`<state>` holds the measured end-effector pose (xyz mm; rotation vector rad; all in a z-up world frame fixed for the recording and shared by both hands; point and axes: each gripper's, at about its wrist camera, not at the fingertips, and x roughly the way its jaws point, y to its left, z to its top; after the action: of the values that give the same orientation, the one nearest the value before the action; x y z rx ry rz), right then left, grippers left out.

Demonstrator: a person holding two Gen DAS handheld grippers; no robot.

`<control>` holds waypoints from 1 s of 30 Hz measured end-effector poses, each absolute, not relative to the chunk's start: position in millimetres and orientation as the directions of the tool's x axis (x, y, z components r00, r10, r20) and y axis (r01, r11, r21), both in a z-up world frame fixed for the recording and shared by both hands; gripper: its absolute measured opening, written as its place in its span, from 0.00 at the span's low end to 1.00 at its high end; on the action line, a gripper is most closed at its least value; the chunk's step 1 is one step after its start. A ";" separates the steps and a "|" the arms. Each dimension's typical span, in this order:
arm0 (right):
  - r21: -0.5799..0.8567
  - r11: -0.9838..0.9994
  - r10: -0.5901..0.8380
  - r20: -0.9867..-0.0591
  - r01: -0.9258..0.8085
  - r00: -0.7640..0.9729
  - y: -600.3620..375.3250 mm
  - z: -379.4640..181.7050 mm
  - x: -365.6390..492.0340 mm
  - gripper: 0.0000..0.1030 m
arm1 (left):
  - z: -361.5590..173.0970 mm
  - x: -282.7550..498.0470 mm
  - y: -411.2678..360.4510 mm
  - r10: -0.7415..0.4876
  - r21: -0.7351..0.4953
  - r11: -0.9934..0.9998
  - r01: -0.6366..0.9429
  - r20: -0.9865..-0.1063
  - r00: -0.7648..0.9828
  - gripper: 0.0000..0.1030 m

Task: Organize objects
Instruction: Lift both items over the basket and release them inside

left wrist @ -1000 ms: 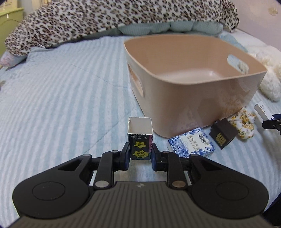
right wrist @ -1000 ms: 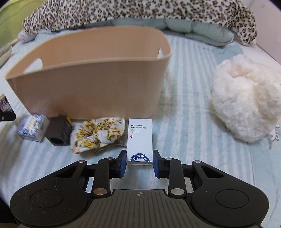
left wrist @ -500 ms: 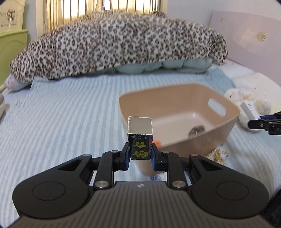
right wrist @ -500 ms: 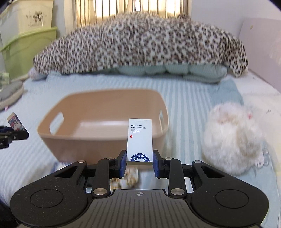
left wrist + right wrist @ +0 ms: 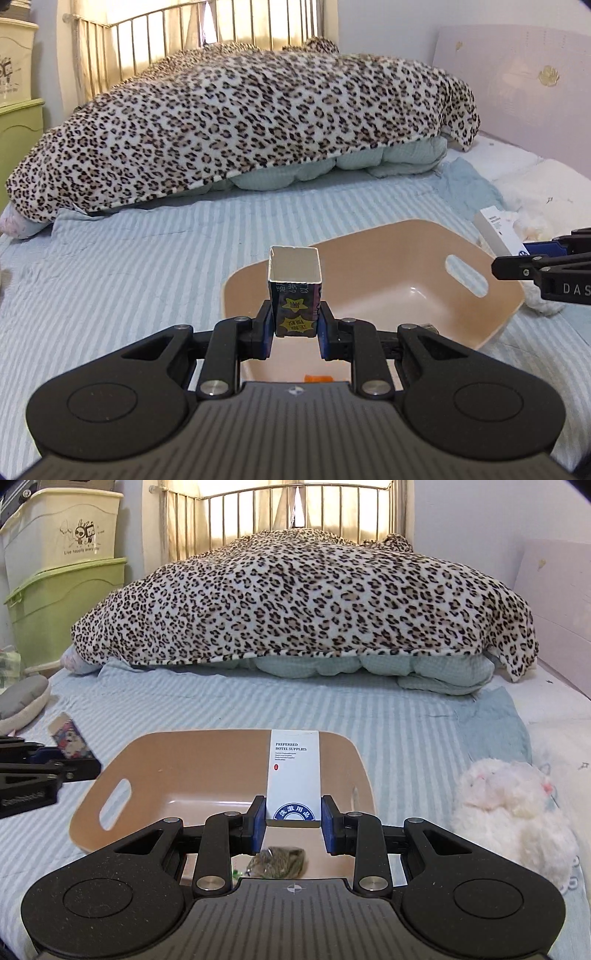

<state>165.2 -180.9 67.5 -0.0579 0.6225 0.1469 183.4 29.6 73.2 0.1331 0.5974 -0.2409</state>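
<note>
Left gripper clamps dark carton above beige bin; right gripper clamps white box at 3 o'clock. Bin holds few items; both releases remain.

Basket: beige. Blanket: leopard print. Bed sheet: pale blue stripes. Box: white, blue emblem. Carton: dark, yellow stars. Plush toy: white.
</note>
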 end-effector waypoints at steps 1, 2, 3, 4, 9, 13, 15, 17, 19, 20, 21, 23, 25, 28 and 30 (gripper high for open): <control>-0.014 0.988 0.118 -0.589 -0.156 0.799 -178.9 65.5 169.3 0.27 | 70.0 189.0 25.4 -0.182 0.059 0.963 0.264 -0.582 0.793 0.24; -0.017 0.987 0.117 -0.594 -0.157 0.796 -177.3 63.0 173.4 0.27 | 66.4 194.2 21.3 -0.175 0.067 0.962 0.265 -0.594 0.785 0.24; -0.018 0.987 0.115 -0.600 -0.158 0.792 -176.2 60.7 176.0 0.27 | 62.8 199.0 16.5 -0.165 0.078 0.961 0.265 -0.605 0.779 0.24; -0.016 0.987 0.115 -0.609 -0.157 0.785 -175.5 57.6 180.3 0.27 | 59.5 203.1 12.0 -0.156 0.088 0.960 0.265 -0.615 0.773 0.24; -0.031 0.986 0.100 -0.665 -0.161 0.740 -170.2 36.5 197.0 0.27 | 39.1 218.2 -1.0 -0.187 0.055 0.952 0.302 -0.675 0.714 0.24; -0.059 0.984 0.080 -0.702 -0.170 0.708 -165.9 20.8 203.9 0.28 | 23.0 223.1 -7.2 -0.158 0.075 0.951 0.300 -0.717 0.679 0.24; -0.064 0.983 0.076 -0.718 -0.174 0.691 -164.4 16.2 205.3 0.28 | 16.3 223.7 -9.3 -0.146 0.083 0.949 0.304 -0.739 0.658 0.24; -0.070 0.982 0.071 -0.724 -0.175 0.686 -164.0 15.3 204.2 0.29 | 13.0 221.7 -9.3 -0.146 0.082 0.947 0.310 -0.750 0.645 0.25; -0.066 0.982 0.078 -0.717 -0.178 0.693 -165.9 19.0 200.3 0.40 | 15.6 215.6 -7.7 -0.152 0.081 0.946 0.314 -0.745 0.650 0.25; -0.065 0.982 0.081 -0.711 -0.180 0.699 -166.9 22.8 197.7 0.42 | 18.6 212.3 -6.8 -0.156 0.079 0.946 0.315 -0.740 0.654 0.28; -0.069 0.981 0.081 -0.705 -0.181 0.704 -167.4 26.4 195.4 0.46 | 22.6 208.8 -5.5 -0.160 0.072 0.947 0.312 -0.736 0.658 0.38; -0.081 0.979 0.081 -0.687 -0.187 0.722 -169.2 36.1 187.6 0.55 | 32.5 202.8 -2.0 -0.171 0.050 0.953 0.298 -0.723 0.670 0.67; -0.088 0.978 0.082 -0.673 -0.190 0.735 -172.4 45.0 179.6 0.69 | 43.9 193.0 3.9 -0.201 0.024 0.954 0.299 -0.687 0.698 0.81; -0.089 0.976 0.090 -0.661 -0.197 0.745 -176.8 54.7 164.2 0.77 | 55.6 181.1 8.2 -0.203 0.037 0.952 0.304 -0.669 0.715 0.84; -0.087 0.976 0.092 -0.660 -0.198 0.746 -179.5 58.2 154.9 0.81 | 59.2 173.0 11.8 -0.194 0.048 0.952 0.301 -0.667 0.719 0.84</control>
<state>154.9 -179.5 58.2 -0.1555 0.7125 0.1597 173.0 11.8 59.2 0.1569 0.7179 -0.2751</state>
